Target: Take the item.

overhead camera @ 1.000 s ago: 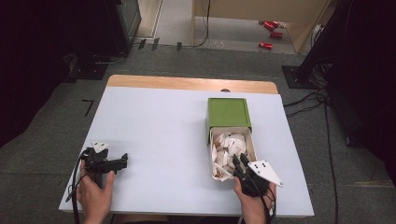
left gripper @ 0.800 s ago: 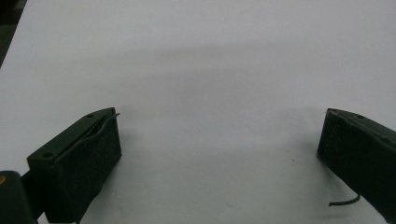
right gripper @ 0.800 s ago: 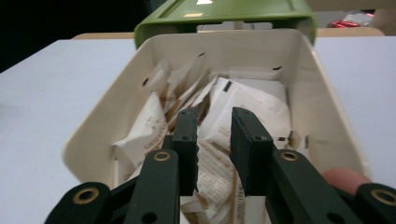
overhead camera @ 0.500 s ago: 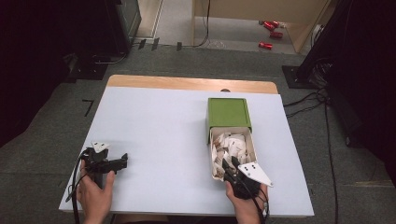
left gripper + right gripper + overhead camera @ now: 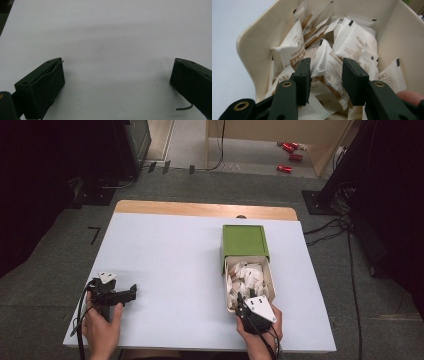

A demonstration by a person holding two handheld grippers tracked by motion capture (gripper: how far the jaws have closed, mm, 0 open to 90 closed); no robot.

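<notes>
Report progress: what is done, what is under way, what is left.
Done: the cream bin lies pulled out of its green sleeve, full of sachets. Under way: the right claw is in the bin, jaws either side of one sachet, not yet shut. Left: gripping and lifting it out; the left claw lies open on the table.

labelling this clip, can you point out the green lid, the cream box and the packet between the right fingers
green lid (image 5: 244,241), high view, middle of its top
cream box (image 5: 249,45), right gripper view, its left wall
packet (image 5: 329,63), right gripper view, its printed face between the fingers
</notes>
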